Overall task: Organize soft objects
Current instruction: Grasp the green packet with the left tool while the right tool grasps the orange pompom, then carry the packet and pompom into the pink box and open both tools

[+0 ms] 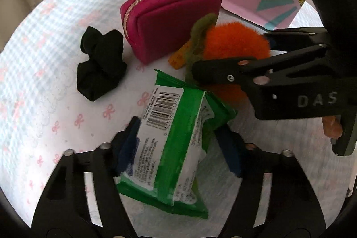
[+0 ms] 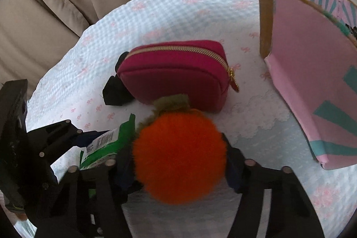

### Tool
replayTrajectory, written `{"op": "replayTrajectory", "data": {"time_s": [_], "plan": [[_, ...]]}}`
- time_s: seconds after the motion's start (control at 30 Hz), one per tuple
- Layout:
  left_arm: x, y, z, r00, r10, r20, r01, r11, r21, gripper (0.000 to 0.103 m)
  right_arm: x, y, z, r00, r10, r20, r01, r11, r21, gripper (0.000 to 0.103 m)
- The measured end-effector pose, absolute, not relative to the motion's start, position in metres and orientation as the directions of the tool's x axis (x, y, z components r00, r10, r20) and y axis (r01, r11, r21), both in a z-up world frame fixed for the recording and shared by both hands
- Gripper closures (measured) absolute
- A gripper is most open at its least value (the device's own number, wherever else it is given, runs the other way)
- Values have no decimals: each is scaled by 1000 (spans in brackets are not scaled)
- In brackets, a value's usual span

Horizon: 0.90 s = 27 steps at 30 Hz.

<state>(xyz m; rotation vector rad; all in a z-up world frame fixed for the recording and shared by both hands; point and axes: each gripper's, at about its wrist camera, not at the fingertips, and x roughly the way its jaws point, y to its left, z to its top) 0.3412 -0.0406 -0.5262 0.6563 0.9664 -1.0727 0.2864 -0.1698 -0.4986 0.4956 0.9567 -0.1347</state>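
**Inspector:** The orange plush ball [image 2: 179,155] is sitting at lower centre of the right wrist view, directly between the fingers of the right gripper [image 2: 178,162]. Both jaws are pressing into its fur, so they are pinching it. Its green felt stem [image 2: 171,103] is pointing up-frame, away from the gripper, toward the magenta zip pouch [image 2: 176,73].

**Clerk:** And its long axis?

**Inspector:** The ball is near round; the only axis worth noting is running from ball to stem, along the fingers. The pink cardboard box [image 2: 312,73] is standing at right of that frame, well apart from the ball. I am judging that the coming move turns on that rightward offset.

**Clerk:** The other hand?

**Inspector:** The left gripper [image 1: 178,144] is clamping the green wipes pack [image 1: 174,148] at lower centre of the left wrist view. The pack's long axis is running along the fingers, tilted slightly, with its crimped end pointing to upper centre. The right hand is nearer the box.

**Clerk:** Surroundings?

**Inspector:** The black scrunchie [image 1: 100,64] is lying at left of the pouch, on the bow-print cloth [image 1: 55,59].
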Motion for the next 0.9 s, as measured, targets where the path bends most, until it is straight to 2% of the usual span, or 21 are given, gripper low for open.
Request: {"op": "replayTrajectory", "data": {"time_s": [0.13, 0.27, 0.6, 0.9], "plan": [[341, -38, -525, 152, -421, -894, 933, 359, -11, 54, 289, -167, -498, 573, 113, -811, 317, 882, 347, 63], [339, -36, -522, 154, -415, -897, 932, 363, -8, 61, 289, -166, -499, 569, 117, -814, 316, 882, 348, 67], [336, -24, -485, 199, -401, -894, 893, 450, -3, 65, 279, -169, -460, 586, 97, -804, 311, 890, 334, 68], [311, -18, -391, 278, -400, -873, 843, 537, 23, 65, 253, -174, -368, 634, 65, -770, 291, 903, 316, 68]]}}
